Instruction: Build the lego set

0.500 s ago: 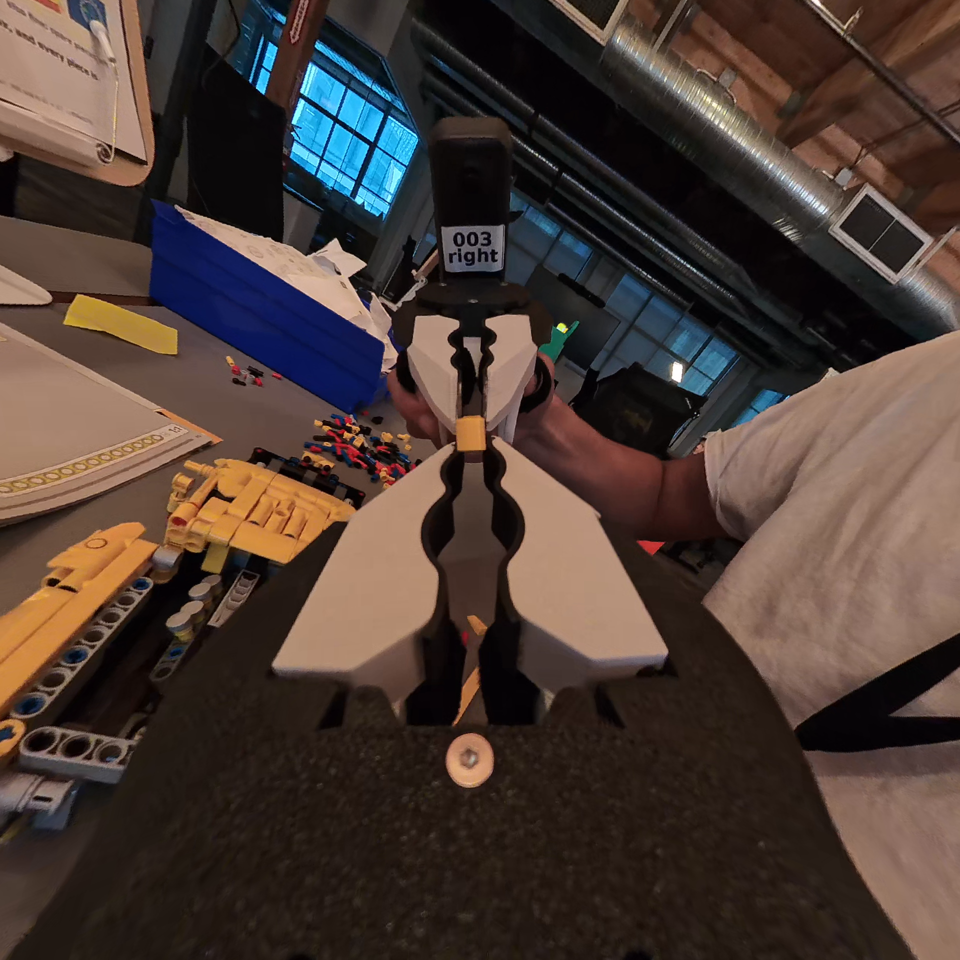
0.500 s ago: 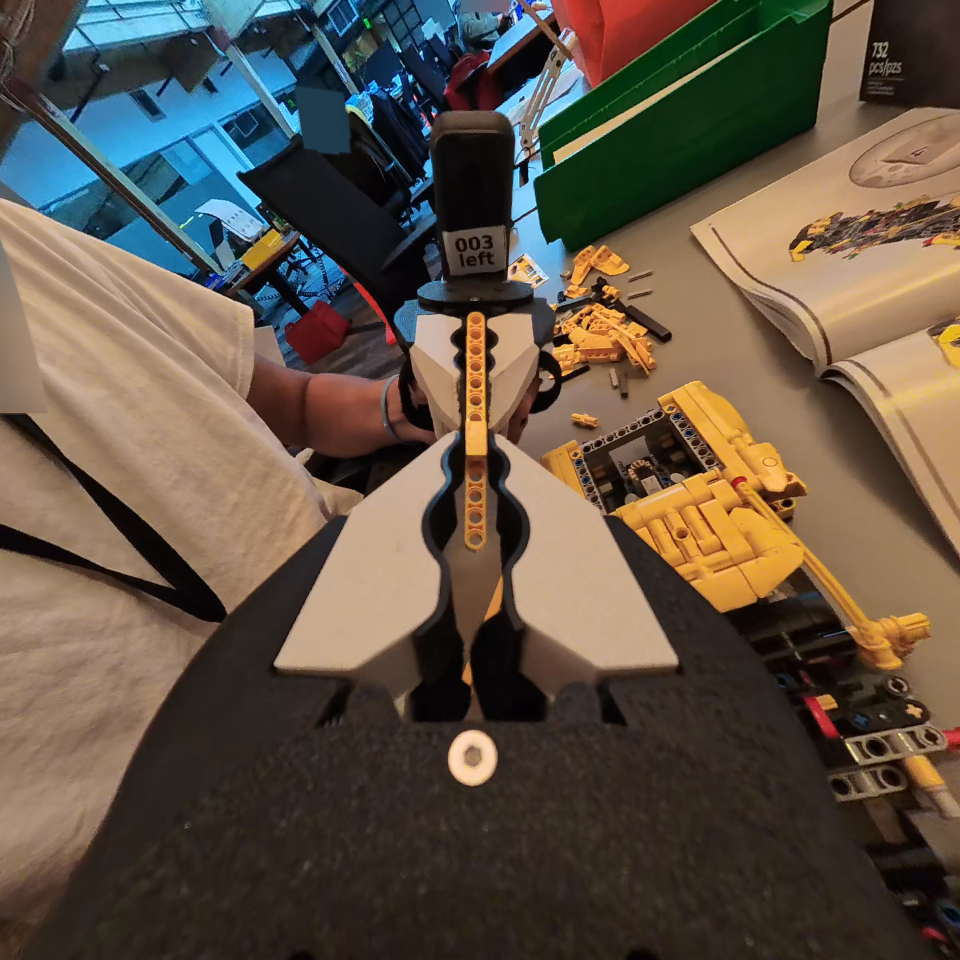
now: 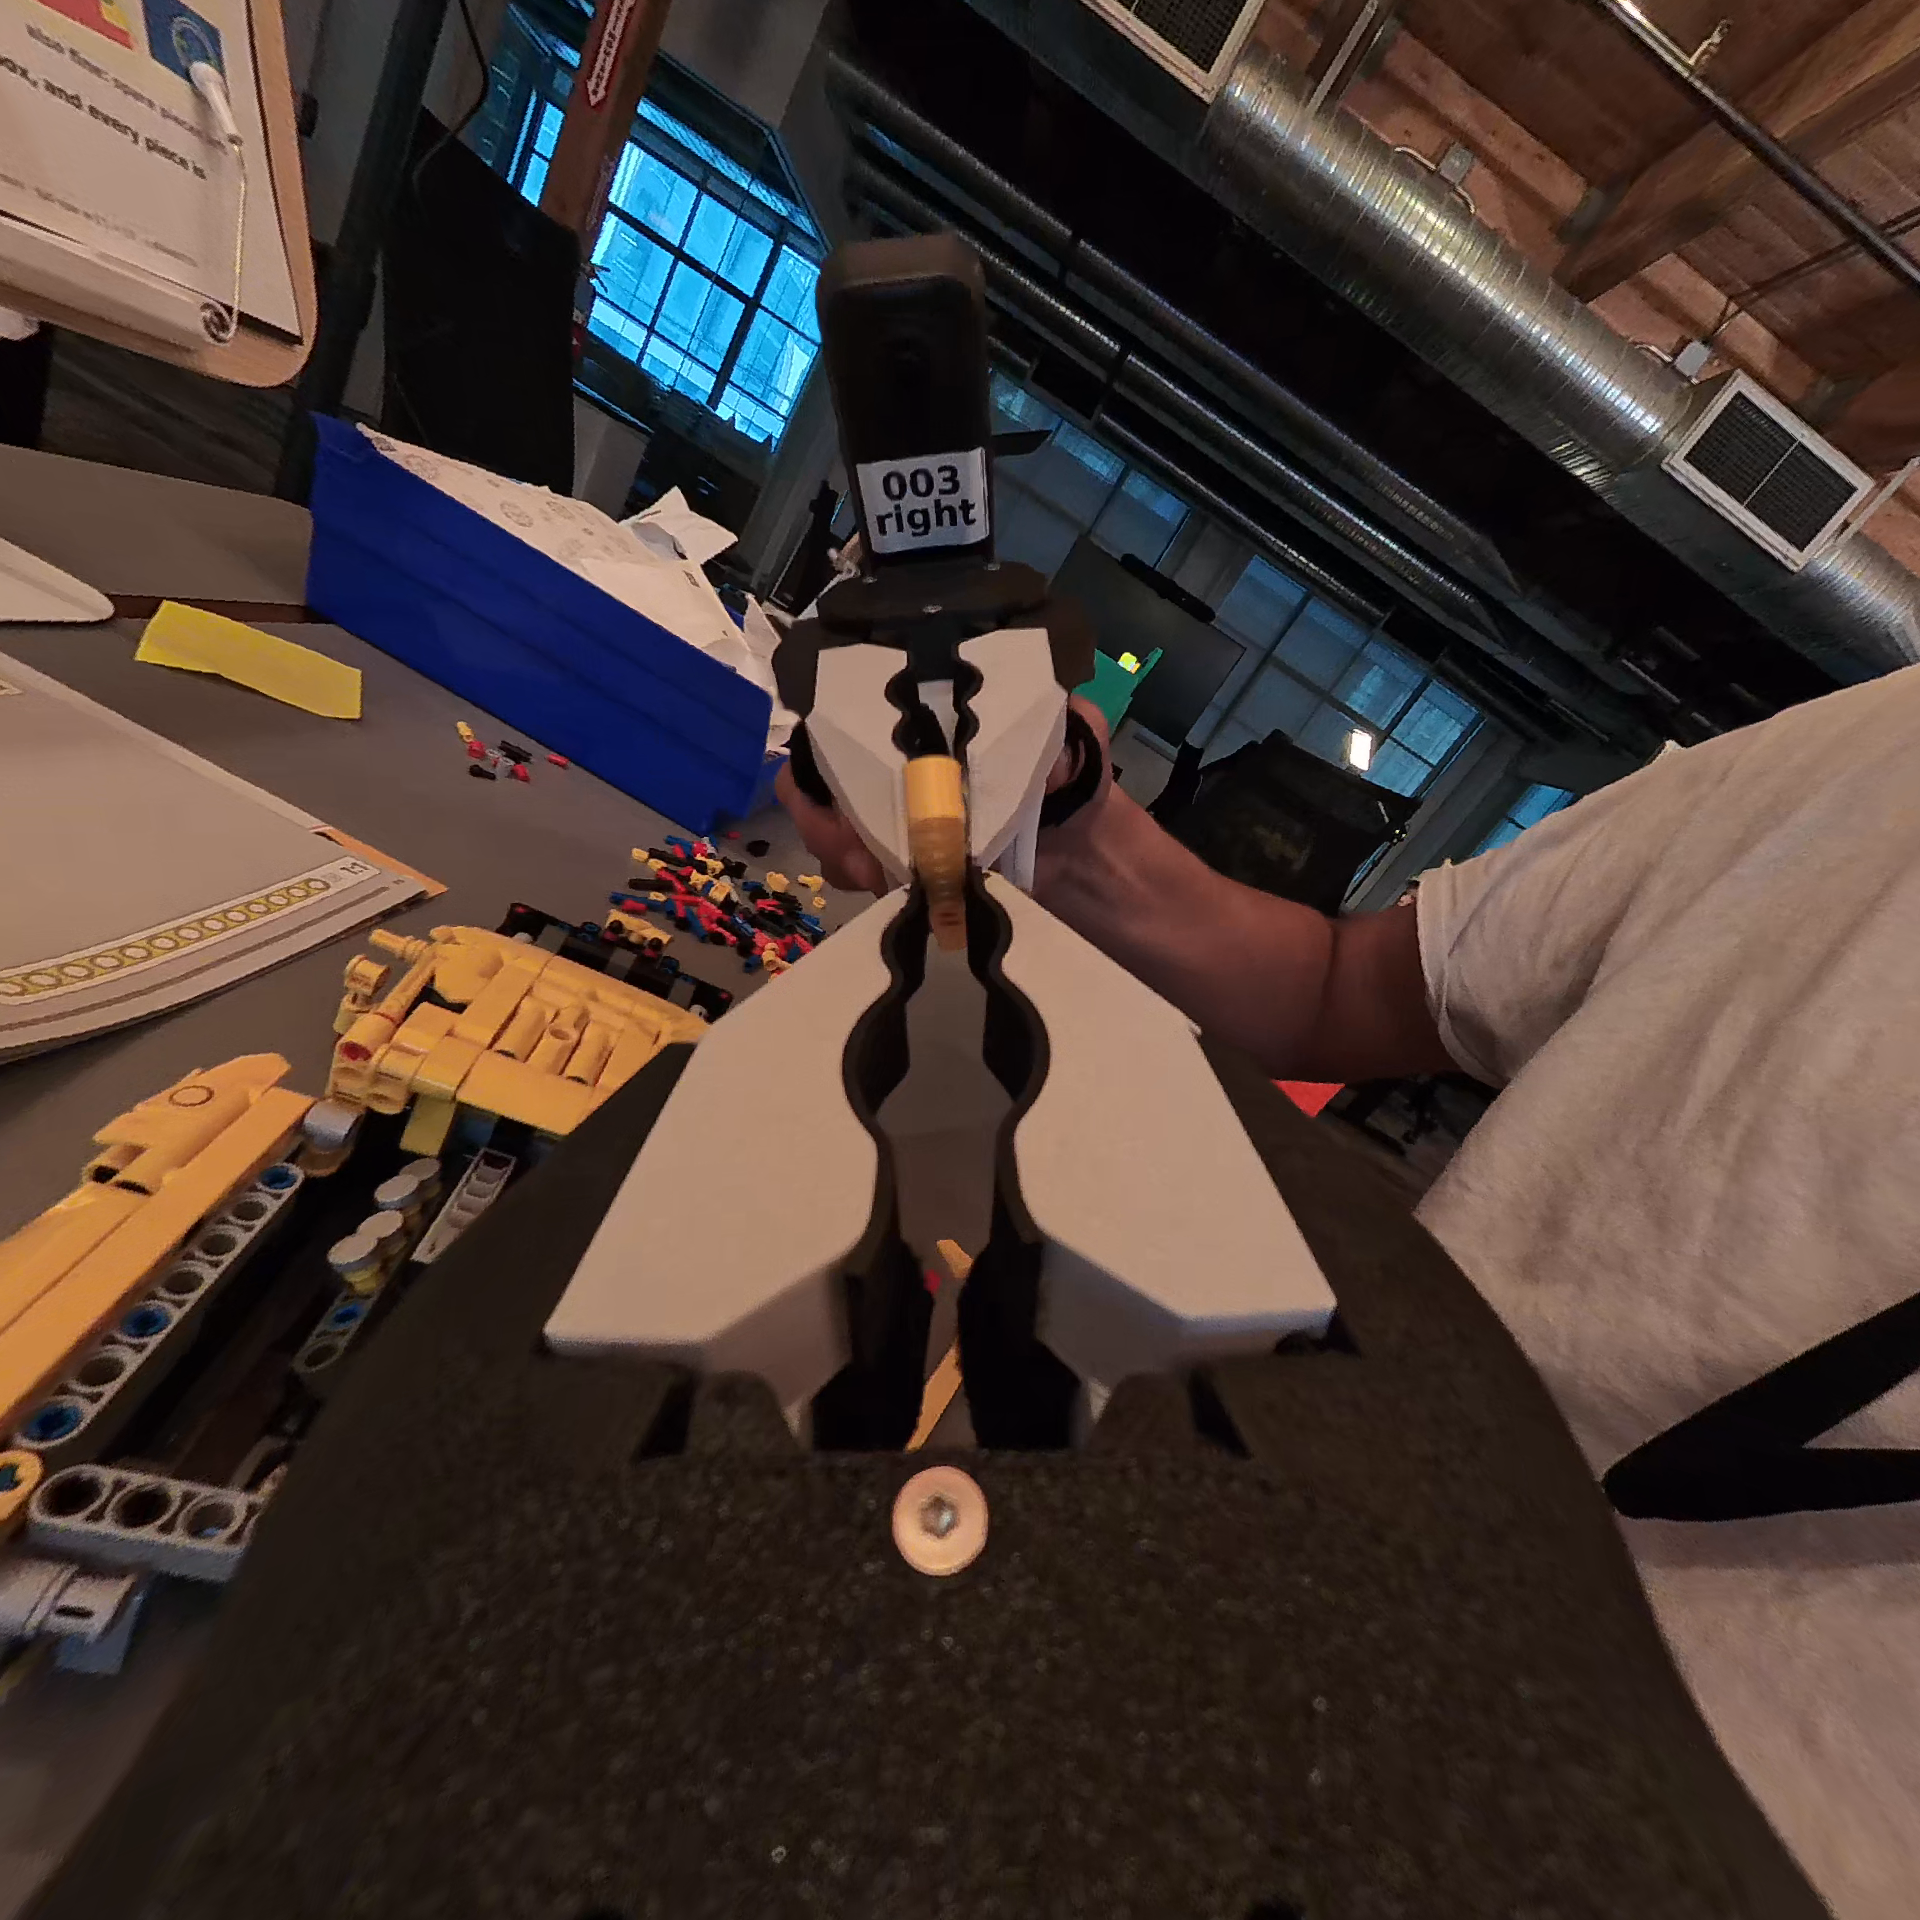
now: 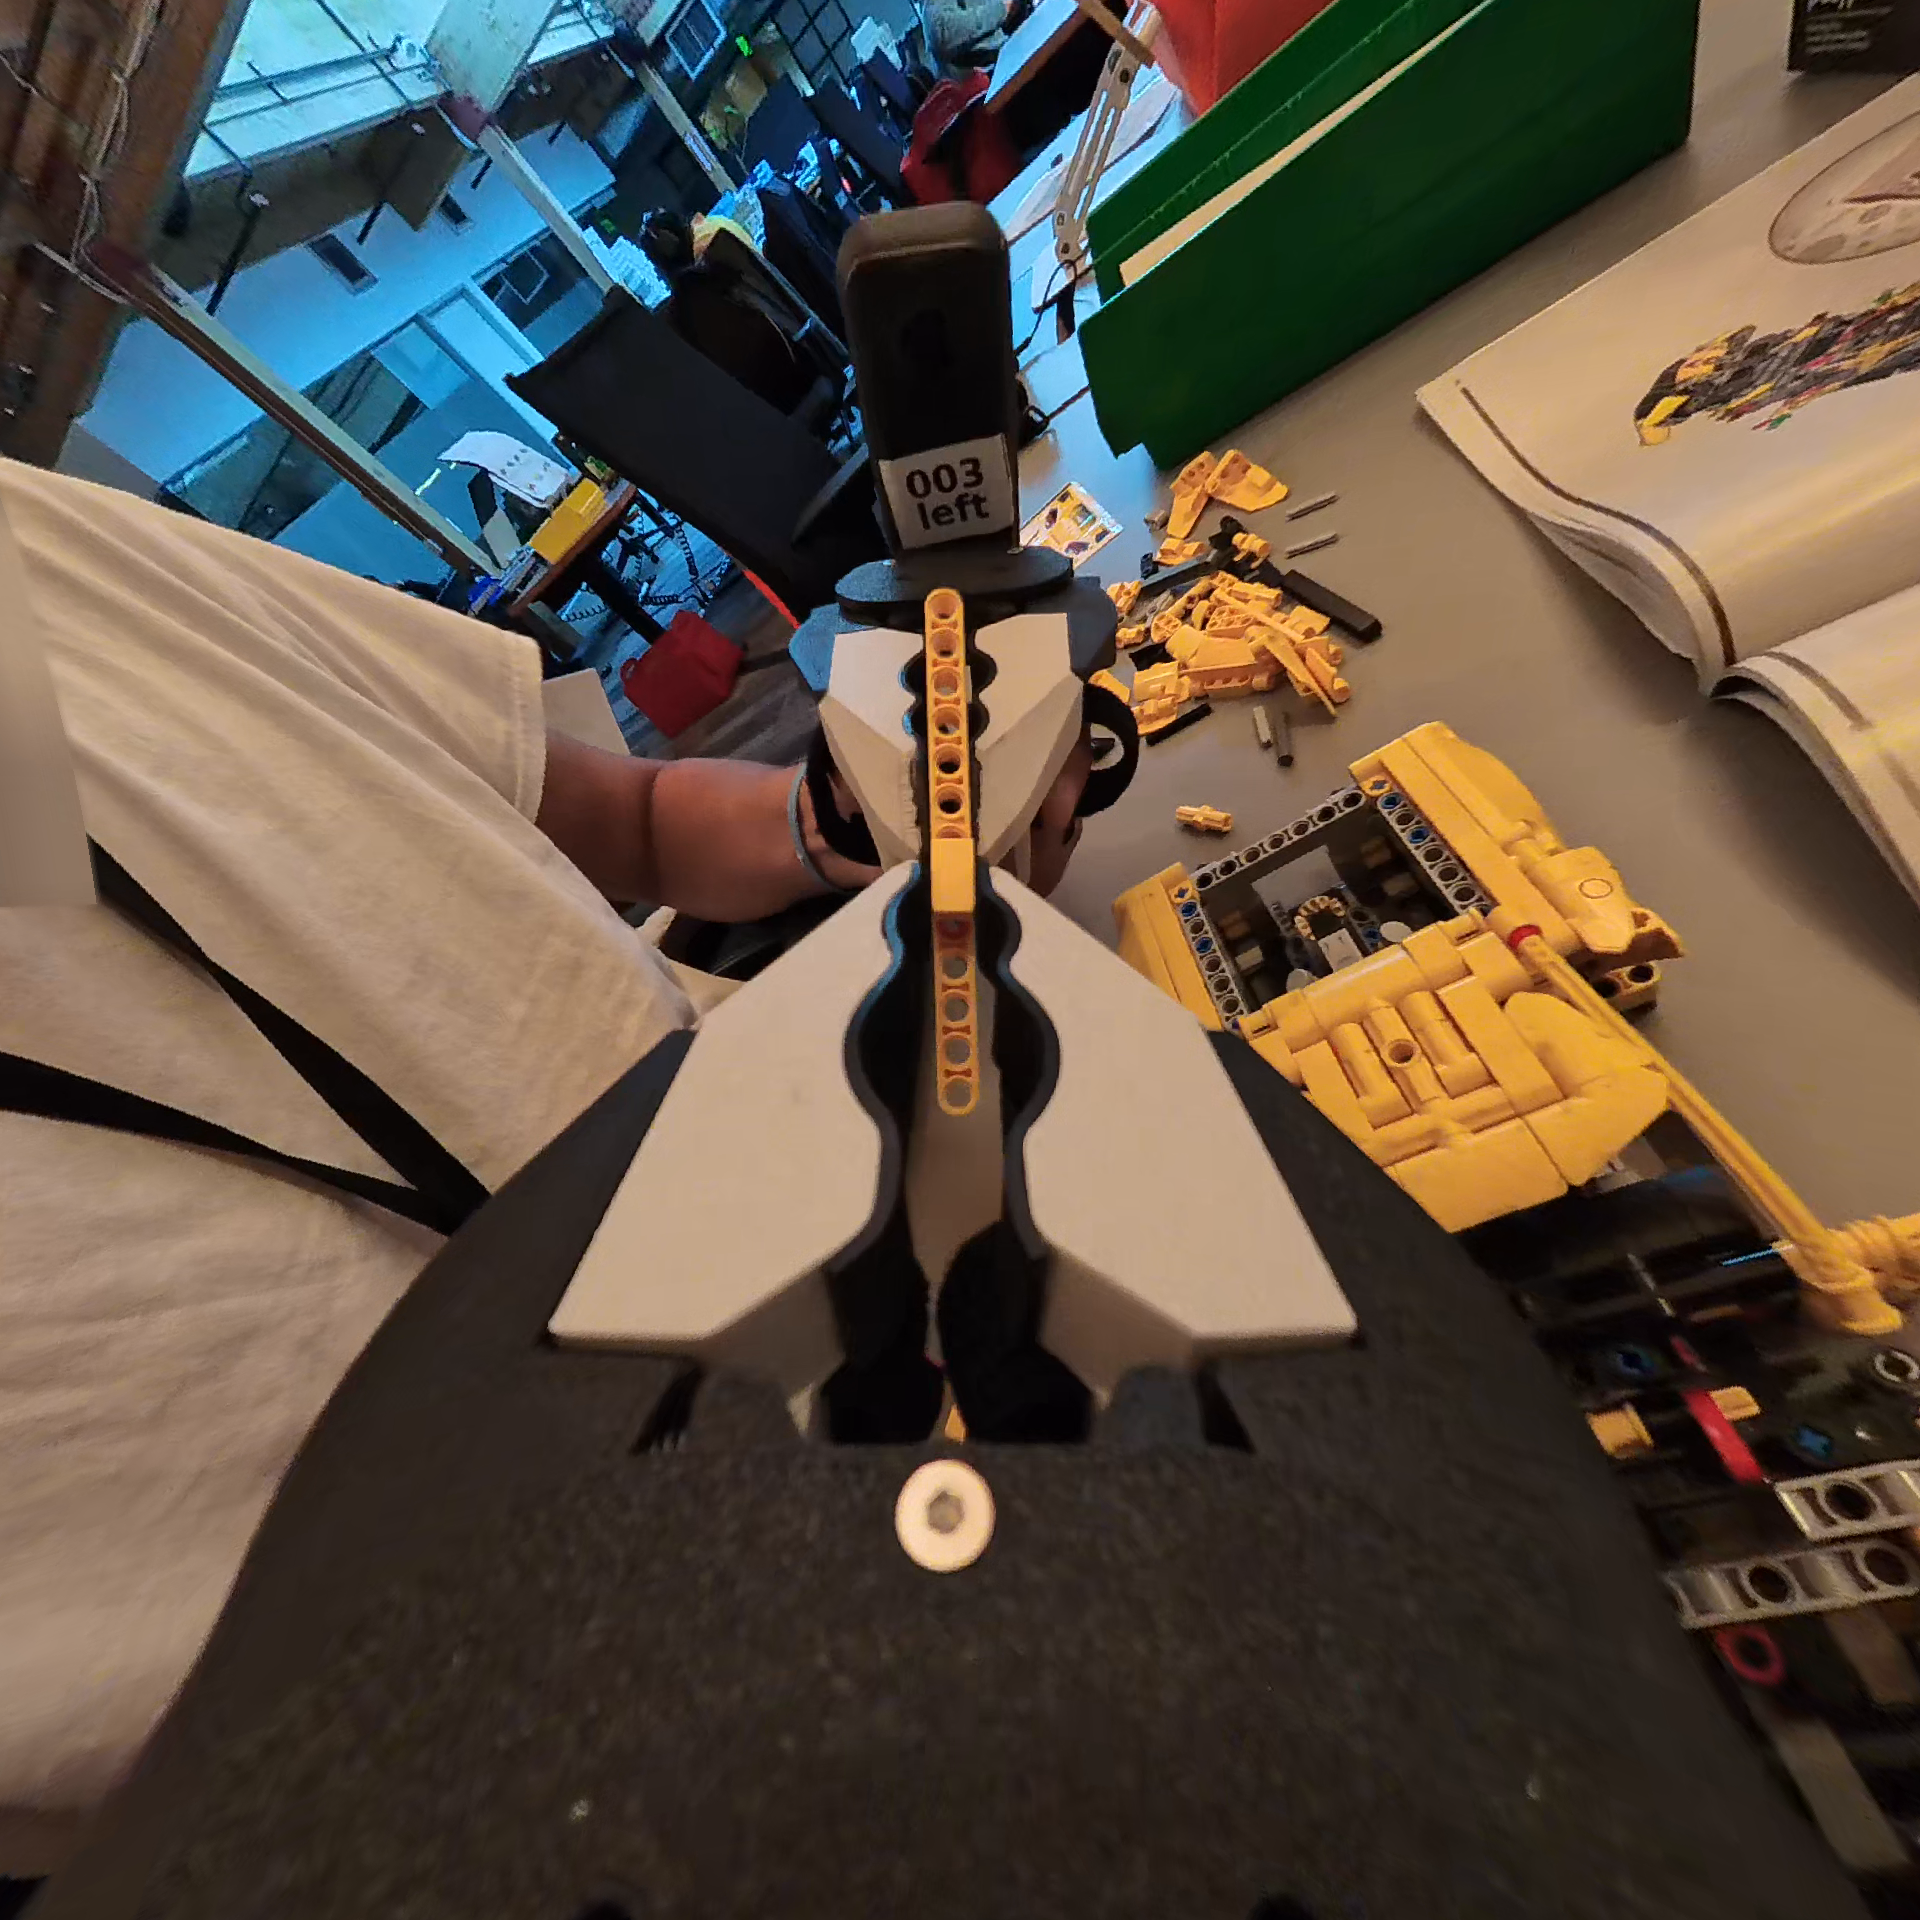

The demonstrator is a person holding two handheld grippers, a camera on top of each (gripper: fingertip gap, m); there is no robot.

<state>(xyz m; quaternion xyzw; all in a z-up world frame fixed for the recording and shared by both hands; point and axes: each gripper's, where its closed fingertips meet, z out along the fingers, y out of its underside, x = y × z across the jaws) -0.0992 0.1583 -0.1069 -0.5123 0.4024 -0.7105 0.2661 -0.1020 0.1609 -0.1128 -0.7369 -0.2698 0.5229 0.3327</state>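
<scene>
**Both claws on one yellow beam**

My right claw (image 4: 954,894) pinches a long yellow holed lego beam (image 4: 956,997) at its tips, and my left claw (image 3: 948,914) faces it nose to nose, pressed onto the same beam's far end (from there I see it end-on). Both are held up off the bench (image 4: 1558,665). Beside them on the bench sits the half-built yellow lego vehicle (image 4: 1434,997), with loose yellow pieces (image 4: 1226,644) beyond it near a green bin (image 4: 1351,270).
</scene>
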